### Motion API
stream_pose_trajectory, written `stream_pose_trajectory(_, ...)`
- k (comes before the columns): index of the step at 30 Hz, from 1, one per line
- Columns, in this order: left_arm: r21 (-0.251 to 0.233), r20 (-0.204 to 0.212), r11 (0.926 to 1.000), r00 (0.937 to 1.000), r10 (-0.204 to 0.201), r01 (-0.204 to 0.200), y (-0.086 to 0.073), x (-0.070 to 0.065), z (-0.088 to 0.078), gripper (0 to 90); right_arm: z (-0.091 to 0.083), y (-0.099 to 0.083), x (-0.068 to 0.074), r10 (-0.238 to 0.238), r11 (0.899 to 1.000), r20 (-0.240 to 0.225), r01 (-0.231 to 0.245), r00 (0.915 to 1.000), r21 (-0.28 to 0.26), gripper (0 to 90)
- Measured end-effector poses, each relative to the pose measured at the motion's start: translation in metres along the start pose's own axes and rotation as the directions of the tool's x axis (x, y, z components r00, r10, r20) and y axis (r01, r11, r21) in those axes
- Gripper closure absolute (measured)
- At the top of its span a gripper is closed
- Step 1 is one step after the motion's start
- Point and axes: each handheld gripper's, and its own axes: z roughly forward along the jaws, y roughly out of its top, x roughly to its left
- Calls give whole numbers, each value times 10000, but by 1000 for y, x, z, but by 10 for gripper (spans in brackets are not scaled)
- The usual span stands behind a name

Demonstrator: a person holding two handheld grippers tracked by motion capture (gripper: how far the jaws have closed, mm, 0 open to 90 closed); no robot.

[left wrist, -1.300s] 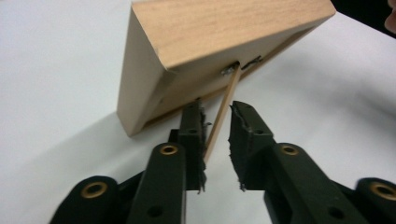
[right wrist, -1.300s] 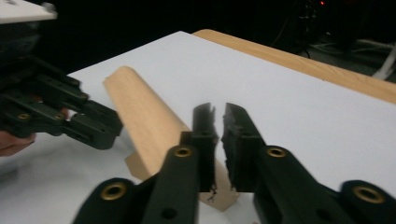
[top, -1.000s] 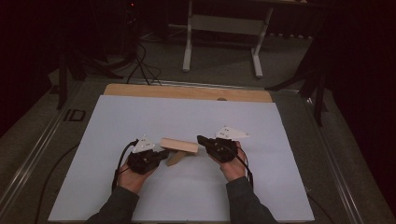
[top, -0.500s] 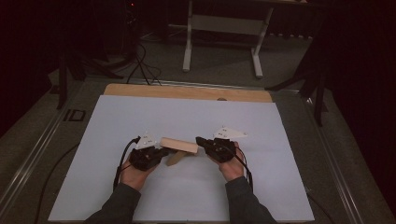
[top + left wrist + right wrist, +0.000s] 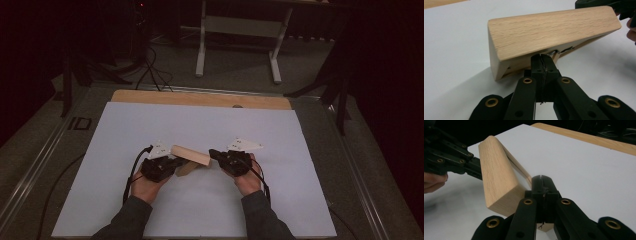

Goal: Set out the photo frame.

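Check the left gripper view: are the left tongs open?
No, the left tongs have both jaws pressed together, their tips at the underside of the wooden block.

The left gripper (image 5: 176,163) is sitting slightly nearer the right gripper (image 5: 216,154) than a second ago, under the wooden block (image 5: 191,155); the shift is tiny.

A: Where does the block (image 5: 191,155) sit?

B: Near the middle of the frame in the high view, on the sheet (image 5: 280,135) that covers the tabletop (image 5: 200,98). The left hand-held gripper (image 5: 177,161) meets its left end, the right hand-held gripper (image 5: 214,153) its right end.

A: And behind?

B: A strip of tabletop along the sheet's upper edge, with a stand (image 5: 237,30) on the floor at the top of the frame.
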Motion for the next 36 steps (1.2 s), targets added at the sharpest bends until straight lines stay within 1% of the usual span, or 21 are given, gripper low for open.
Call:
stream_pose_trajectory(15, -80, 178, 9999, 9998, 119, -117, 3, -8, 2, 896, 4, -6, 1, 1, 9997, -24, -1, 10000, 259, 897)
stream_pose_trajectory(21, -76, 215, 9999, 9997, 126, -124, 4, -9, 3, 896, 8, -8, 5, -121, 9989, -117, 126, 9999, 451, 897)
stream_pose_trajectory(29, -74, 212, 9999, 9997, 145, -143, 4, -10, 3, 896, 10, -9, 9, -256, 9981, -208, 267, 9995, 556, 897)
stream_pose_trajectory(36, -20, 224, 9999, 9996, 164, -164, 3, -11, 4, 896, 12, -11, 12, -281, 9973, -300, 300, 9992, 670, 897)
